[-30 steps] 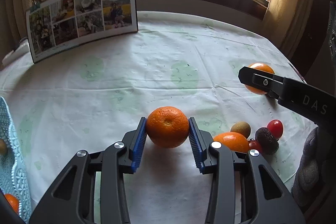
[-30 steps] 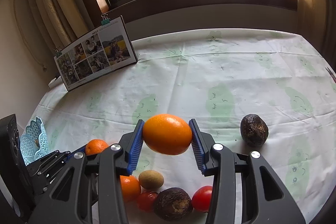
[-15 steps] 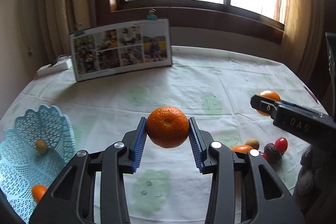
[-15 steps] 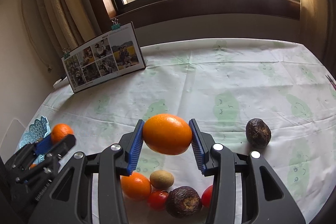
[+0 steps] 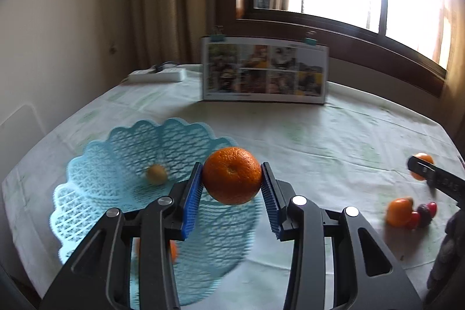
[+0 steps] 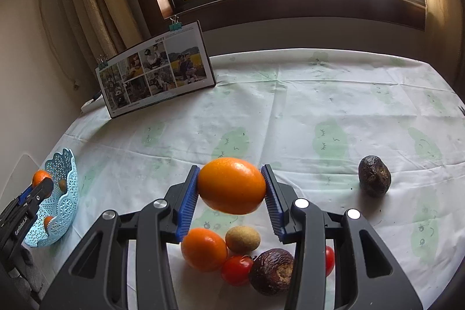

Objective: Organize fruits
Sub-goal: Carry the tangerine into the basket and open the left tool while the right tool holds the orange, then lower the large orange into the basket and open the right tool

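A: What lies around the left gripper [image 5: 232, 188]?
B: A blue lattice basket [image 5: 116, 153] sits under it on the tablecloth [image 6: 319, 106], with a small yellowish fruit [image 5: 156, 174] inside. A photo board [image 5: 265, 73] stands behind.

A: What does it hold?
B: Its blue pads pinch a dimpled tangerine [image 5: 232, 175] above the basket's near rim. The right gripper [image 6: 232, 189] clamps a smooth orange [image 6: 232, 185] above a heap: another orange [image 6: 204, 249], a kiwi [image 6: 243, 239], a tomato [image 6: 237, 270] and a wrinkled dark fruit [image 6: 271, 271].

A: Anything unclear?
B: The basket is blurred; an orange fruit [image 5: 173, 251] inside it hides behind the fingers.
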A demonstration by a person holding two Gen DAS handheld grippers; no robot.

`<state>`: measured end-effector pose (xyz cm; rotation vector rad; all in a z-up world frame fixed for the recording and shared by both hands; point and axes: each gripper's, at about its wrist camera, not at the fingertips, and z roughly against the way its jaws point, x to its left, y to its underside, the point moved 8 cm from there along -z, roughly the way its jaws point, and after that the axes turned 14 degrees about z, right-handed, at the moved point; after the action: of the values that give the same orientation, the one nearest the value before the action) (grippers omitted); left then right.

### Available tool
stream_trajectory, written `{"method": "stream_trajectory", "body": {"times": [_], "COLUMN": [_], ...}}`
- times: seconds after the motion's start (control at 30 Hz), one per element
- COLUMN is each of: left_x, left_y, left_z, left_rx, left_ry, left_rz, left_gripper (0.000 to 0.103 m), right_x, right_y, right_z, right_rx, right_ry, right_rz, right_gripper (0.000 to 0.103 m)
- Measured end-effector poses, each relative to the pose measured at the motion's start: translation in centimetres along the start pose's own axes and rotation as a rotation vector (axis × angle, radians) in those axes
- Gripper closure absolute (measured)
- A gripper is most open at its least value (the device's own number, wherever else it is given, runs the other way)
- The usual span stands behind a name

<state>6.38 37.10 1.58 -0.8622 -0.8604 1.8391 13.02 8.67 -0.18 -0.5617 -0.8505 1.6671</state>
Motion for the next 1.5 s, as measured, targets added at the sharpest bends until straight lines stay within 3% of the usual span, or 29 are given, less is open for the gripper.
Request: {"method": "stream_trajectory", "body": {"times": [0.13, 0.3, 0.33, 0.37, 0.43, 0.5, 0.73, 1.0, 1.5], "left_x": [3.1, 5.6, 5.9, 6.1, 6.4, 6.5, 7.3, 8.8, 14.1], "left_y": [-0.3, -0.1, -0.3, -0.5, -1.0, -1.4, -1.3, -1.6, -1.7], "left_z": [0.2, 0.2, 0.4, 0.7, 1.5, 2.2, 1.9, 2.9, 3.8], "left_rx": [-0.046, -0.051, -0.065, -0.084, -0.132, -0.165, -0.147, -0.184, -0.193], "left_ry": [-0.091, -0.134, -0.142, -0.153, -0.164, -0.174, -0.175, -0.195, -0.274], "left_rz": [0.016, 0.043, 0.047, 0.05, 0.052, 0.044, 0.056, 0.067, 0.129], "left_gripper": [0.062, 0.059, 0.047, 0.027, 0.013, 0.013, 0.007, 0.005, 0.004], "right_x": [0.4, 0.7, 0.7, 0.8, 1.1, 1.5, 5.5, 13.0, 26.6], "right_y": [0.2, 0.4, 0.4, 0.4, 0.4, 0.5, -0.7, -1.9, -1.8], "right_z": [-0.1, -0.2, -0.2, -0.3, -0.2, -0.1, 1.6, 2.4, 1.8], "right_rx": [0.003, 0.003, 0.002, 0.002, 0.0, -0.002, -0.046, -0.054, -0.019], "right_ry": [-0.003, -0.004, -0.004, -0.005, -0.008, -0.017, -0.096, -0.252, -0.433], "right_rz": [0.007, 0.014, 0.015, 0.016, 0.02, 0.02, 0.072, 0.14, 0.325], "right_gripper": [0.06, 0.06, 0.06, 0.06, 0.06, 0.06, 0.06, 0.06, 0.06]}}
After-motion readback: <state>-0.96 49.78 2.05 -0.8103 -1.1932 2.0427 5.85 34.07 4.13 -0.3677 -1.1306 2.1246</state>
